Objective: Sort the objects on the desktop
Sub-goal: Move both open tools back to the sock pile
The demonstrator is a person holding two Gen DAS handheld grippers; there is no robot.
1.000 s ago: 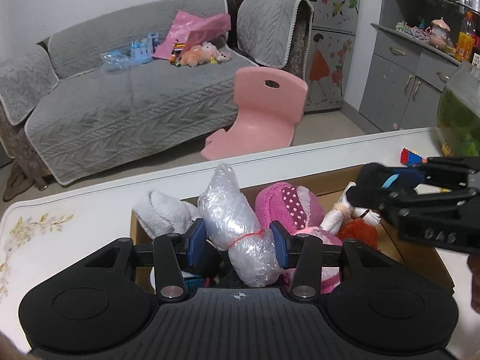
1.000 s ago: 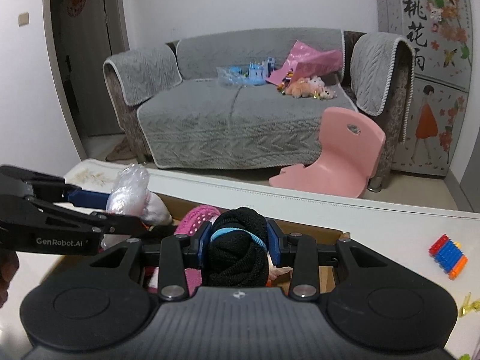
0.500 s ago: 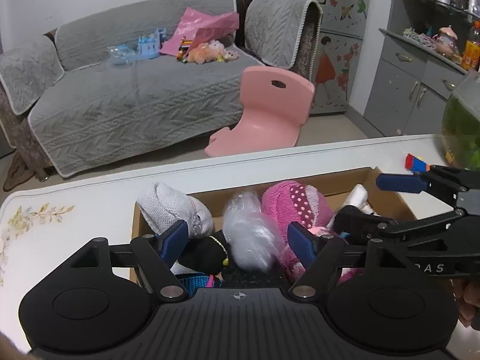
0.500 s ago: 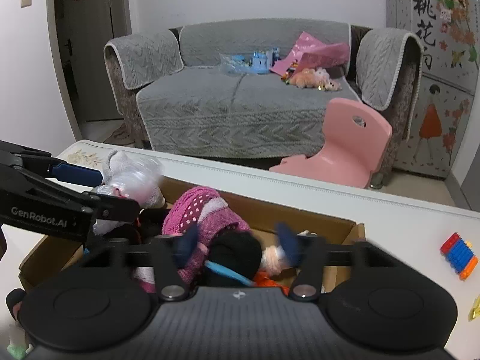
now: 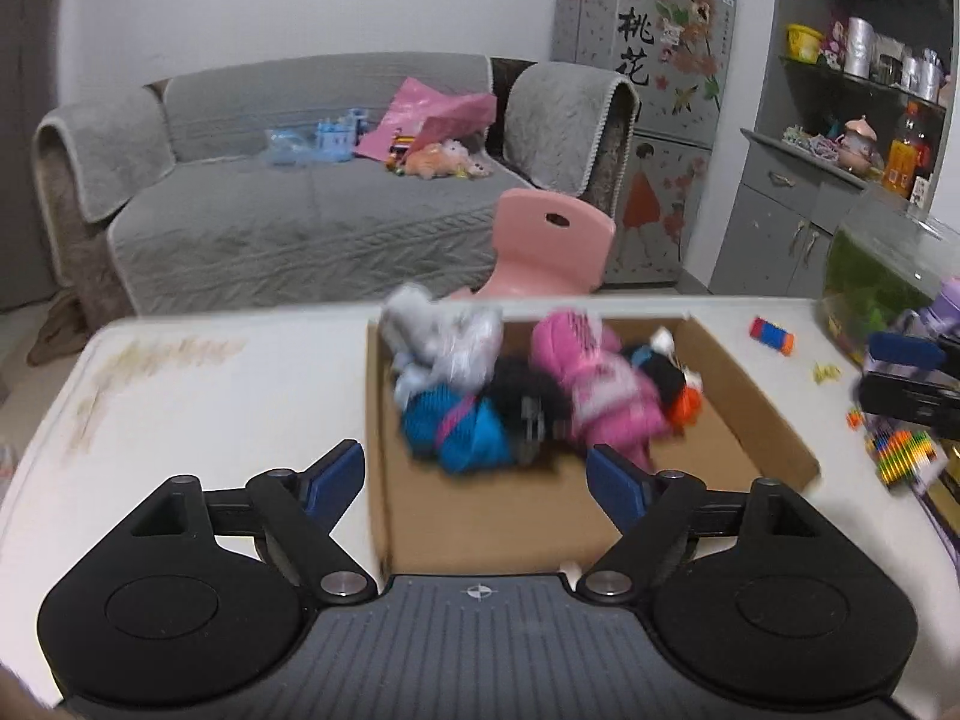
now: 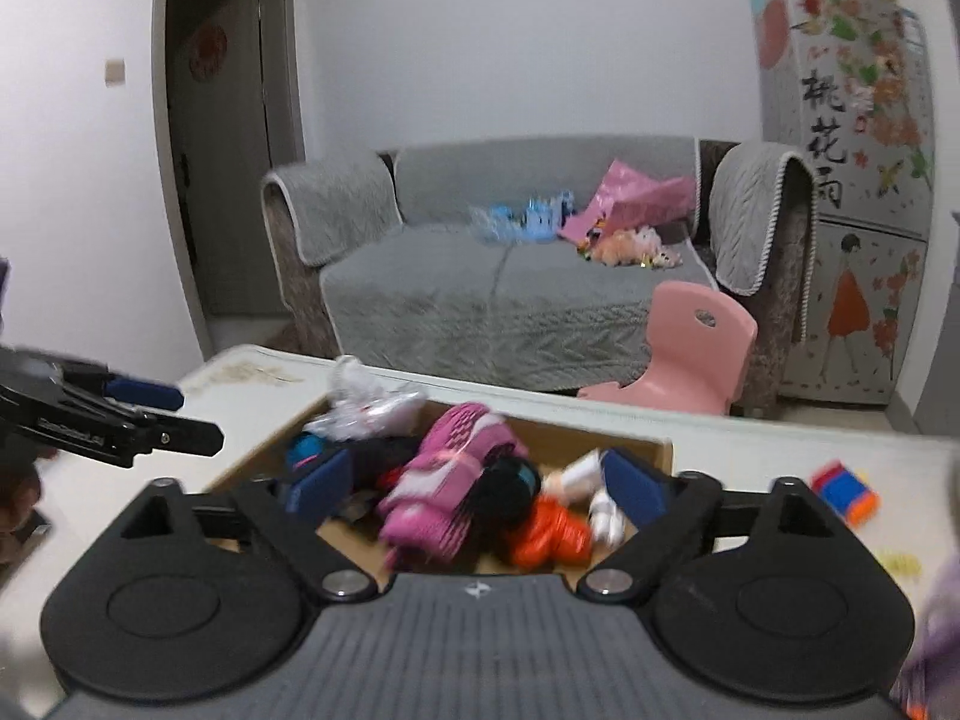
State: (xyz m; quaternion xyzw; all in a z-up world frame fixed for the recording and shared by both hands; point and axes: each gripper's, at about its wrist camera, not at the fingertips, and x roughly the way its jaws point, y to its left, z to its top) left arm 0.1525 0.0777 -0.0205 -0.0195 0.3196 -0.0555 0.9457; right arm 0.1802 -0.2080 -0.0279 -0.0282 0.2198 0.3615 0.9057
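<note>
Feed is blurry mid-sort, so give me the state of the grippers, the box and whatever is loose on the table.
left gripper: jaws opening, nothing between them
right gripper: jaws opening, nothing gripped
cardboard box: open-topped, holding bundles
pink bundle: lying in the box
plastic-wrapped bundle: lying in the box, at its far end
foam dart block: loose on the table, outside the box

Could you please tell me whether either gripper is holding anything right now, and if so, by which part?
Nothing is held. The left gripper and the right gripper are both empty, jaws opening, above the cardboard box of bundles.
</note>
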